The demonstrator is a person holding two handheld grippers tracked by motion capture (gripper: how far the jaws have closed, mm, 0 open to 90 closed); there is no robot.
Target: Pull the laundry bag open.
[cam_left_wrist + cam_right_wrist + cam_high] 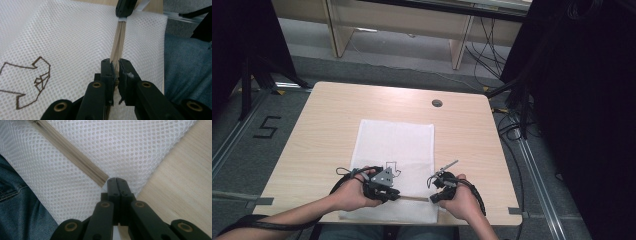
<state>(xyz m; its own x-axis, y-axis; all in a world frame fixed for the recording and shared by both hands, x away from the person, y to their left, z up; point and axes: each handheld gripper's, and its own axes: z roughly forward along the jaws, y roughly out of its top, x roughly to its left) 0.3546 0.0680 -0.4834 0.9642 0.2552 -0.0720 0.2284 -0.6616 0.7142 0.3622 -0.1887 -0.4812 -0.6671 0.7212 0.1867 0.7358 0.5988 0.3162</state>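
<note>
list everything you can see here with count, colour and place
white mesh laundry bag: one, white with a brown shirt outline, flat on the table's near middle
beige zipper: one, tan, running across the bag near its near edge
light wooden table: one, pale wood, centre of the high view
round cable hole: one, dark grey, far side of the tabletop
painted floor number 5: one, black, left of the table
left tongs: one, black, jaws close together on the zipper
right tongs: one, black, shut at the zipper's end by the bag's edge
</note>
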